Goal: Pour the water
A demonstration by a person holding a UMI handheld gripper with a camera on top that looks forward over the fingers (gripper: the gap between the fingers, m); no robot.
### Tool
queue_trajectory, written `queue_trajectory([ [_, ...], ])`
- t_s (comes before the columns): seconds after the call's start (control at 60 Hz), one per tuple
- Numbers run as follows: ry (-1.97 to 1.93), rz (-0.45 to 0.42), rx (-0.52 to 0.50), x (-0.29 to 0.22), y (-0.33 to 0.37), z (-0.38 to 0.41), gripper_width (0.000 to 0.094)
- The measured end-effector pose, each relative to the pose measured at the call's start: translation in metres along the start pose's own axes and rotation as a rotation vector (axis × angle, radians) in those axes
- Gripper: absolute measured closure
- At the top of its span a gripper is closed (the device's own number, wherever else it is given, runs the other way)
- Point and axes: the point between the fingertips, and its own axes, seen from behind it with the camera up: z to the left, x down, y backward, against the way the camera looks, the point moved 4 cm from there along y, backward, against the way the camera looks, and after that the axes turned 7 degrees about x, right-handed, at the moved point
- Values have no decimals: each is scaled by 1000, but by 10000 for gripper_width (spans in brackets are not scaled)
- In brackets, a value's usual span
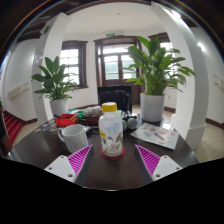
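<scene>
A white plastic bottle [111,131] with a yellow cap and a printed label stands upright on a red coaster [113,153] on the dark round table [110,172]. To its left is a white mug [75,138]. My gripper [114,160] is open, its two purple pads [80,158] spread wide. The bottle stands just ahead of the fingers, between their lines, with a clear gap on each side. Neither finger touches it.
Papers or a magazine [156,134] lie on the table to the right of the bottle. Red items [68,119] and dark clutter sit behind the mug. Two large potted plants [152,75] stand beyond the table, before windows.
</scene>
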Motion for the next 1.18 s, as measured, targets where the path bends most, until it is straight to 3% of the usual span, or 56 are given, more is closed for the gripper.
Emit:
queue_trajectory([
  [0.117, -23, -4, 77, 4, 53, -5, 110],
  [0.4, -61, -37, 151, -13, 134, 23, 110],
  [0.65, -64, -66, 133, -23, 160, 50, 108],
  [1.183, -21, -112, 193, -37, 174, 52, 112],
])
